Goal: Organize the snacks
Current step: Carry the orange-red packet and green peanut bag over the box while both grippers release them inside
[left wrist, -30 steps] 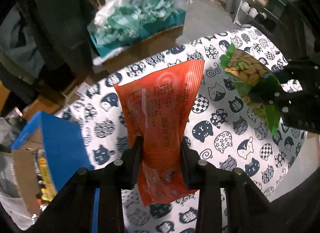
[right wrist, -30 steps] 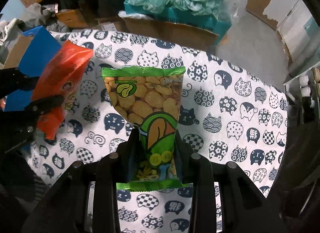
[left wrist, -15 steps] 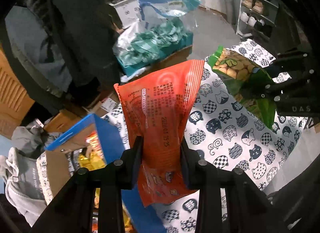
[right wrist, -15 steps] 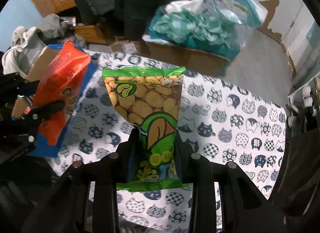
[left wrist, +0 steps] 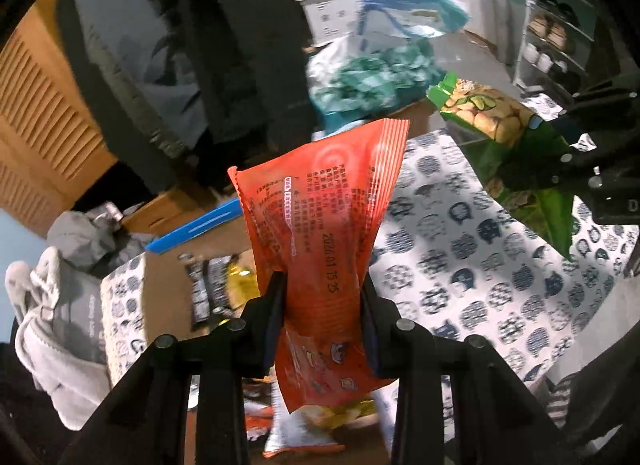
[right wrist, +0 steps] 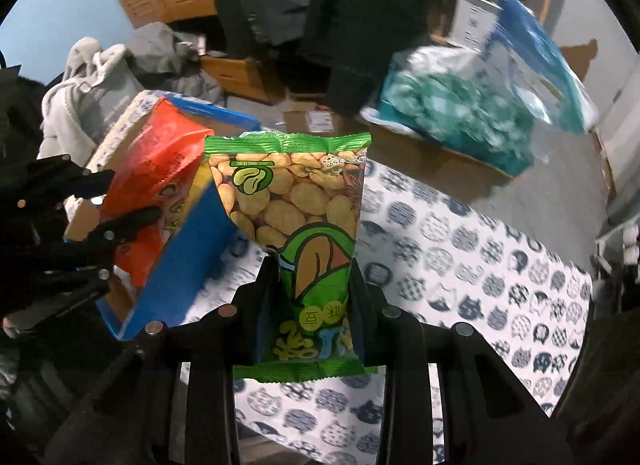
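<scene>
My left gripper (left wrist: pixel 323 297) is shut on an orange snack packet (left wrist: pixel 320 209) and holds it upright over the open blue cardboard box (left wrist: pixel 192 225), which has several snacks inside. The packet (right wrist: pixel 156 181) and left gripper (right wrist: pixel 120 205) also show at the left of the right wrist view, above the box (right wrist: pixel 184 265). My right gripper (right wrist: pixel 314 277) is shut on a green bean snack packet (right wrist: pixel 296 205), held above the cat-print tablecloth (right wrist: pixel 460 265) just right of the box. That packet shows in the left wrist view (left wrist: pixel 500 133) with the right gripper (left wrist: pixel 576 169).
A cardboard box with a teal and blue plastic bag (right wrist: pixel 460 97) stands beyond the table. Grey clothes (left wrist: pixel 60 305) lie left of the blue box. Dark hanging clothes (right wrist: pixel 320 5) and a wooden louvred door (left wrist: pixel 32 125) are behind. A shoe rack (left wrist: pixel 560 37) stands far right.
Both grippers have moved left with their packets. The left one has gone from above the tablecloth to above the open blue box; the right one has followed toward the box's side.
</scene>
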